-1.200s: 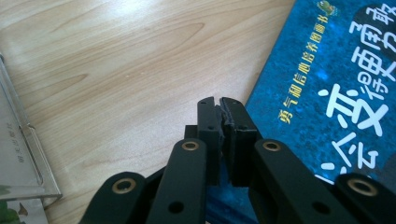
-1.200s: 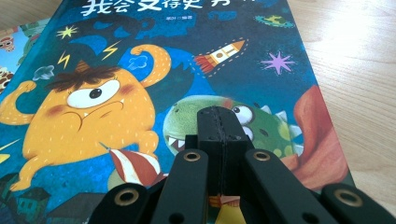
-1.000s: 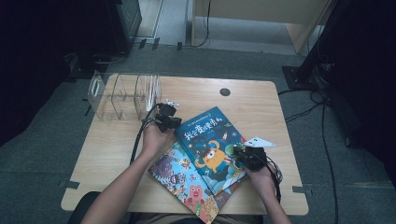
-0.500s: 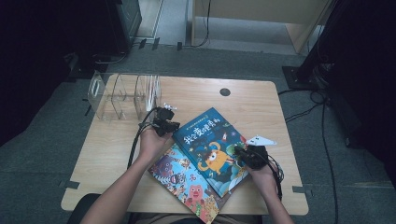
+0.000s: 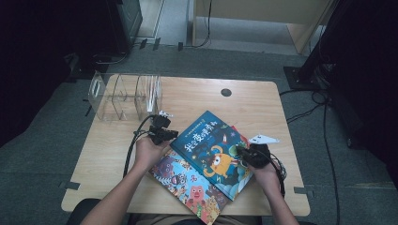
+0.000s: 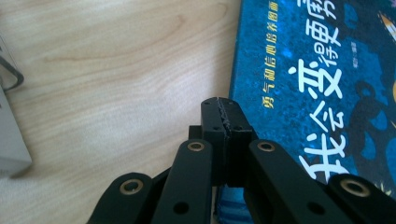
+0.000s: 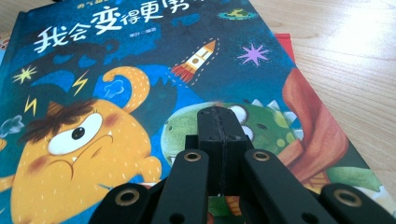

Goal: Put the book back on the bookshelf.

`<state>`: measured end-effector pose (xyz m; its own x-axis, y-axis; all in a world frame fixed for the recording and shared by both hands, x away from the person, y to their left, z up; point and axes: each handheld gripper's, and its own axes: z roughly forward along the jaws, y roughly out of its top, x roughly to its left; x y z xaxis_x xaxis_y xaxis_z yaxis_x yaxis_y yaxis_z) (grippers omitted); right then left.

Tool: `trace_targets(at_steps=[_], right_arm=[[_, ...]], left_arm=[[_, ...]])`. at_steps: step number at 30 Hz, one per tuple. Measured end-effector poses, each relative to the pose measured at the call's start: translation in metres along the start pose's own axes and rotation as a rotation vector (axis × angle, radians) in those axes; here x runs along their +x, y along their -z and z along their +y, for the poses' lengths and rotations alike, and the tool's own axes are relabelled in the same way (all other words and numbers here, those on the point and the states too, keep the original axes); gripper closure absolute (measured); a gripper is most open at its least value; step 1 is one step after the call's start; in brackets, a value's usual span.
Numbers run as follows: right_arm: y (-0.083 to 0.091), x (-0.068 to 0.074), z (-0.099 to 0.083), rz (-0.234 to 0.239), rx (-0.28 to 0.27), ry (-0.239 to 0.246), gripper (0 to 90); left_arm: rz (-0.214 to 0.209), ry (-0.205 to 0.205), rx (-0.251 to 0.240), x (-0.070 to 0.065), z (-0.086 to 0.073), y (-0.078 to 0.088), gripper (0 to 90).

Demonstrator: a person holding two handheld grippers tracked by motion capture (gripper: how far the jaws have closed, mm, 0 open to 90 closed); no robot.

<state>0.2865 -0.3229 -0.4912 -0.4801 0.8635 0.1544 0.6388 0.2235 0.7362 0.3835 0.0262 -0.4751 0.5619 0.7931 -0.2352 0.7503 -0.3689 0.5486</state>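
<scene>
The blue book [image 5: 213, 152] lies on the bench [image 5: 108, 154], overlapping a colourful book [image 5: 187, 187] beneath it. The left gripper [image 6: 219, 109], jaws pressed together and empty, sits at the blue book's left edge. The right gripper [image 7: 218, 122], likewise closed on nothing, hovers over the cover's lower right.

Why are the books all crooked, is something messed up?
The blue book lies slanted across a colourful book and a red one, so the pile is askew to the table edges. The colourful book's corner juts past the near edge. Nothing looks torn or spilled.
</scene>
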Motion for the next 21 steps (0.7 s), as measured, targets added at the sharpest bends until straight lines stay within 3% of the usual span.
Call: trace_targets(at_steps=[4, 8, 9, 16, 21], right_arm=[[0.0, -0.001, 0.001, 0.007, 0.0, -0.002, 90.0], [-0.001, -0.003, 0.001, 0.01, 0.002, -0.002, 90.0], [0.0, -0.003, 0.001, 0.011, 0.002, -0.006, 90.0], [-0.001, -0.003, 0.002, 0.013, 0.004, 0.0, 90.0], [0.0, -0.003, 0.001, 0.024, 0.002, 0.004, 90.0]], left_arm=[[-0.024, 0.023, 0.001, 0.001, -0.006, 0.003, 90.0], [-0.027, 0.015, 0.044, -0.002, -0.013, 0.002, 90.0], [-0.015, 0.013, 0.031, -0.004, -0.016, 0.003, 90.0], [-0.048, 0.041, 0.03, -0.001, -0.018, 0.009, 88.6], [-0.081, 0.024, 0.013, -0.002, -0.014, 0.015, 83.3]])
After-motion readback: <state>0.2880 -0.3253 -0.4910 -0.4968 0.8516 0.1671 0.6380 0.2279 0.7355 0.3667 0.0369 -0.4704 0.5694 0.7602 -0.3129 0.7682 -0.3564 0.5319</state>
